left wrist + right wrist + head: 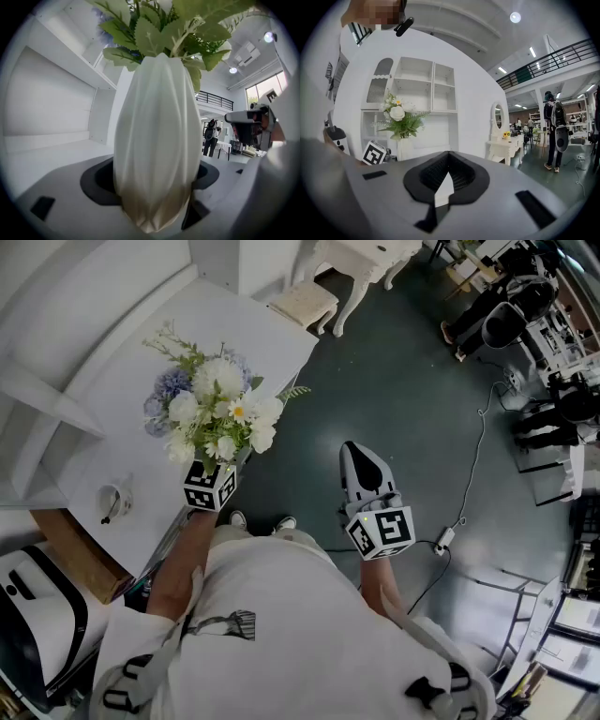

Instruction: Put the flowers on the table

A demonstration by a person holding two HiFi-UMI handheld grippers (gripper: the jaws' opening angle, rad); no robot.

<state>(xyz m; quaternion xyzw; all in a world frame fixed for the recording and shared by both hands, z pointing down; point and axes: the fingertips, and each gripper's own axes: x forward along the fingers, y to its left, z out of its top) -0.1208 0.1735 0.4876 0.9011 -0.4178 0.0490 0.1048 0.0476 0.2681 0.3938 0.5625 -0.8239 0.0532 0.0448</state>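
Vase (157, 140) of flowers (220, 409) pinched by level left gripper (216, 480) fingers; right gripper (358, 457), also level, fingers pressed together.

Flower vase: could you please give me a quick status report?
Left gripper shut on the vase; right gripper shut, empty. Flowers over the table edge, not yet set down. Small cup off to the side.

1. Beneath you a dark grey-green floor (403, 390) spreads out, with black chairs (506, 320) at its far right edge.
2. Ahead of you a white shelf unit (424, 93) stands against a white wall (473, 93).
3. To its right you see a white dressing table (506, 146) with an oval mirror (498, 123).
4. Above you run a railed balcony (553, 56) and bright ceiling lights (515, 17).
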